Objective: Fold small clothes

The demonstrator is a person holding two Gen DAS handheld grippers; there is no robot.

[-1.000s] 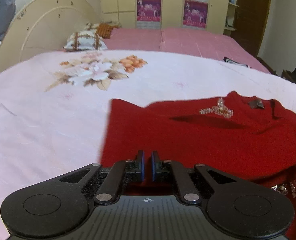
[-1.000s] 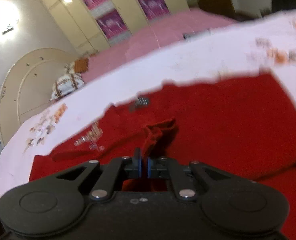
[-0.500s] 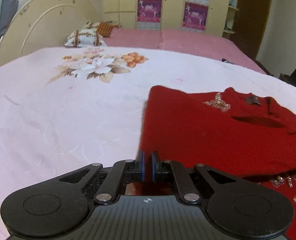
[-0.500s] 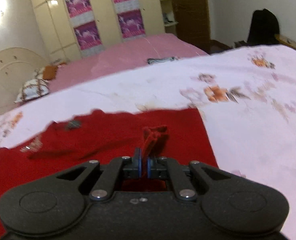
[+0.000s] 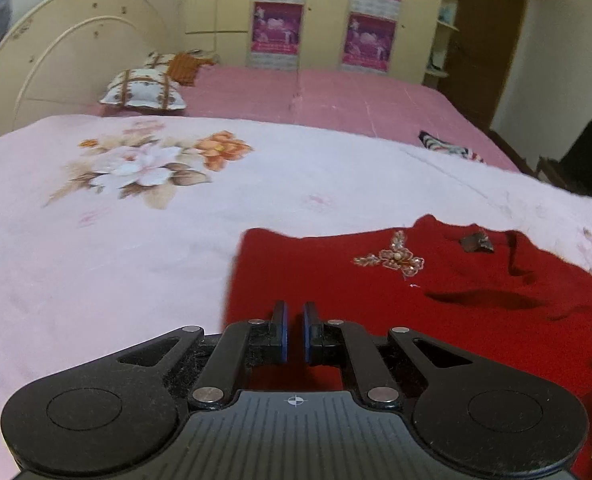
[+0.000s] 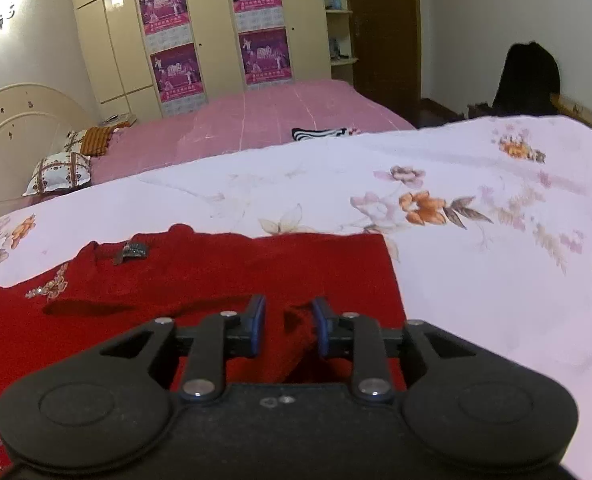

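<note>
A small red garment (image 5: 375, 304) with a beaded motif (image 5: 391, 258) and a dark neck label (image 5: 475, 242) lies folded on the pale floral bedspread (image 5: 136, 240). My left gripper (image 5: 294, 330) is low over its left edge, jaws nearly closed with a narrow gap; whether cloth is pinched is hidden. In the right wrist view the garment (image 6: 216, 276) lies flat. My right gripper (image 6: 288, 322) is open over its right side, a small red cloth ridge loose between the fingers.
The floral bedspread (image 6: 475, 240) stretches right and ahead. Behind it is a pink bed (image 5: 335, 96) with pillows (image 5: 144, 88) and a striped item (image 6: 323, 133). A curved headboard (image 5: 68, 52), wardrobe (image 6: 216, 32) and a dark shape (image 6: 527, 80) stand beyond.
My right gripper has opened and let go of the red cloth, which now lies flat. My left gripper has stayed nearly closed and shifted slightly over the garment's left edge.
</note>
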